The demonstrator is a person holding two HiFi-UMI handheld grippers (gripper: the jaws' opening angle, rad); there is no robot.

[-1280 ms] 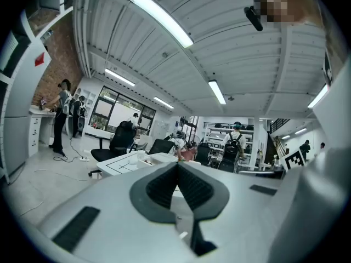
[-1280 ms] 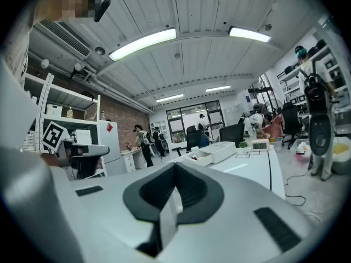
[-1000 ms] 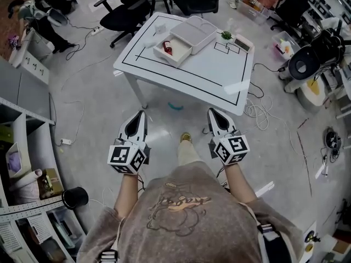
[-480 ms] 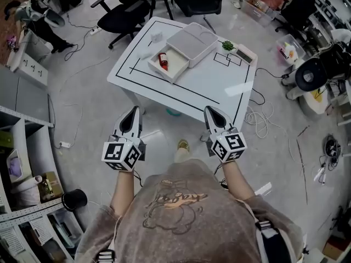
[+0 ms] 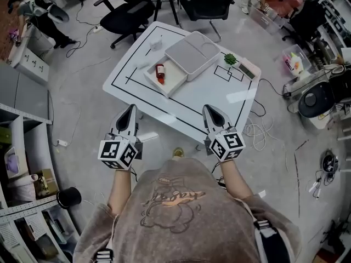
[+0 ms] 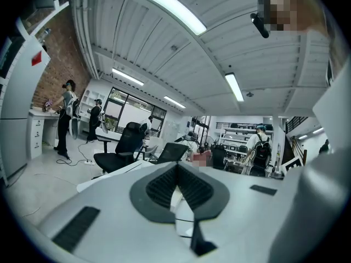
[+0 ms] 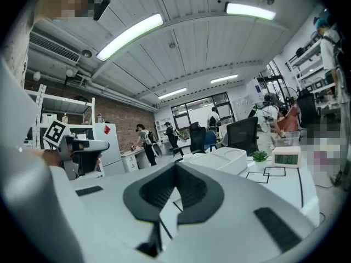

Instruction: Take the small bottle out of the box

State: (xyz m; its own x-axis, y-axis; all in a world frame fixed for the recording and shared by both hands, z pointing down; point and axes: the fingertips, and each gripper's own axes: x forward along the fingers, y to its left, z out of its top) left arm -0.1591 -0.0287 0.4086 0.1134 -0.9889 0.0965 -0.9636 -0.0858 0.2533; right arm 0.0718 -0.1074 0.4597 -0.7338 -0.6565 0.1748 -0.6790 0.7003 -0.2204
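A small red bottle (image 5: 159, 71) lies in the open drawer (image 5: 171, 84) of a white box (image 5: 192, 51) on the white table (image 5: 219, 97) with black lines. The head view shows my left gripper (image 5: 131, 108) at the table's near edge, shut and holding nothing. My right gripper (image 5: 208, 109) is level with it to the right, over the table's near edge, also shut and holding nothing. Both are well short of the box. From the right gripper view the box (image 7: 219, 159) is seen ahead past the shut jaws; the bottle is hidden there.
A small green plant (image 5: 228, 59) and a desk clock (image 5: 245, 70) stand behind the box. Office chairs (image 5: 129, 12) stand beyond the table. Shelving (image 5: 22, 147) runs along the left and cables (image 5: 255, 127) lie on the floor at the right. People stand in the background.
Both grippers have moved forward towards the table, side by side. Their tips now reach its near edge, and the table and box appear closer. Both stay shut.
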